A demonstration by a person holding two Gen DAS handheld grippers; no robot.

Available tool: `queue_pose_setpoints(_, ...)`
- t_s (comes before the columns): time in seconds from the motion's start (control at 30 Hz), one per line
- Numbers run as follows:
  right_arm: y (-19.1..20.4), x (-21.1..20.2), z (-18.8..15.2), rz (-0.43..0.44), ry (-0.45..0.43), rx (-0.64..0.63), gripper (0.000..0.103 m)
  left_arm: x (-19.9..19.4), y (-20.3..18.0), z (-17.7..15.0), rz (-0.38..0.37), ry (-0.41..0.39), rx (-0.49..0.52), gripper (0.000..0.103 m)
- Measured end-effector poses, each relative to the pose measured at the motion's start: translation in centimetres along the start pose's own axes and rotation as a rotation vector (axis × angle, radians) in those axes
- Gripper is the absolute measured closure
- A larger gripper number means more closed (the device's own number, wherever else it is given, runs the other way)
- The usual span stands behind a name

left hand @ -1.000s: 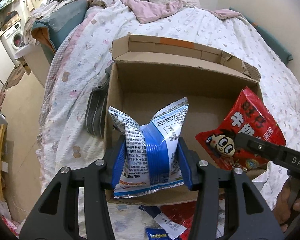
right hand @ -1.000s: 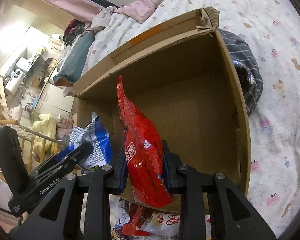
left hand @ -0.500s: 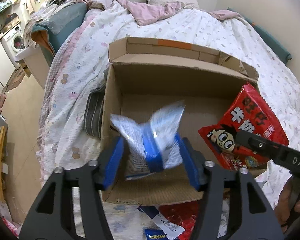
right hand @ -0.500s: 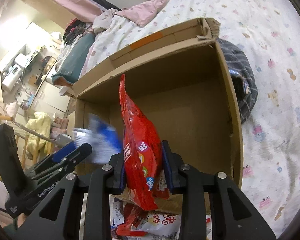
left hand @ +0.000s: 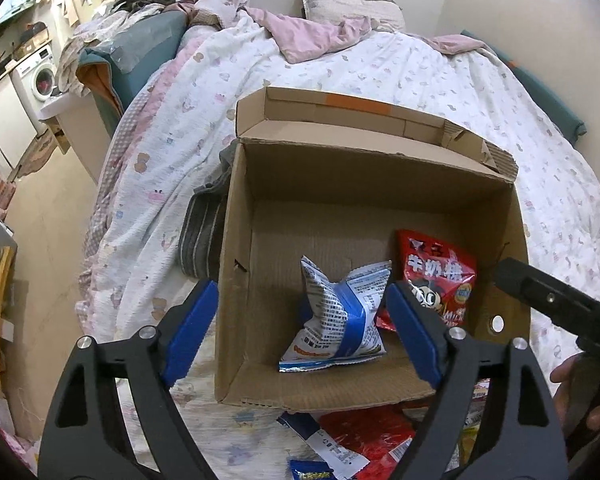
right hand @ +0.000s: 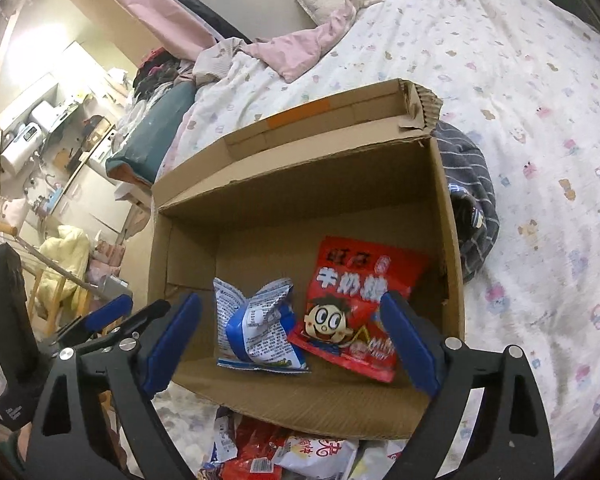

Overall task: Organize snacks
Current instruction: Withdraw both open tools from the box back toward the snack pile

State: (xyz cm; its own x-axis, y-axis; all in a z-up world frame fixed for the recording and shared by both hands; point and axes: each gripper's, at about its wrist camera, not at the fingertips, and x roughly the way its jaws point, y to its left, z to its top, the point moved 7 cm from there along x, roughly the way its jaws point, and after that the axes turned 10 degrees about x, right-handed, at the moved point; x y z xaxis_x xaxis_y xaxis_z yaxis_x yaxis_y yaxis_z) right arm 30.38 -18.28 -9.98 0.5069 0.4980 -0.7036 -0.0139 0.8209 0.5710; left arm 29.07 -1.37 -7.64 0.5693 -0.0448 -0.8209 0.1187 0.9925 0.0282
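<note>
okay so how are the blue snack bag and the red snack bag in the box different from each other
The blue snack bag is blue and white with dense printed text; the red snack bag is red with a cartoon face. The blue one is crumpled and pinched at its middle, its corners sticking up; the red one lies flatter and smoother. The blue one sits left of the red one. Both rest inside the cardboard box, held by neither tool.

Both wrist views close above cardboard box (left hand: 364, 176), facing down-forward.
</note>
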Motion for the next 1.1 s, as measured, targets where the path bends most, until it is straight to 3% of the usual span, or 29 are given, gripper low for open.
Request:
queue_pose_setpoints(0.67, -0.6, -3.3, -0.5, -0.012, -0.046, 0.018, 0.010, -3.5, 0.9, -1.6, 0.042, -0.027, -0.002, 0.019)
queue_pose_setpoints(1.1, -1.0, -7.3, -4.0, -0.030, -0.056, 0.016, 0.010, -6.3, 2.1, -5.2, 0.054, -0.016, -0.043, 0.019)
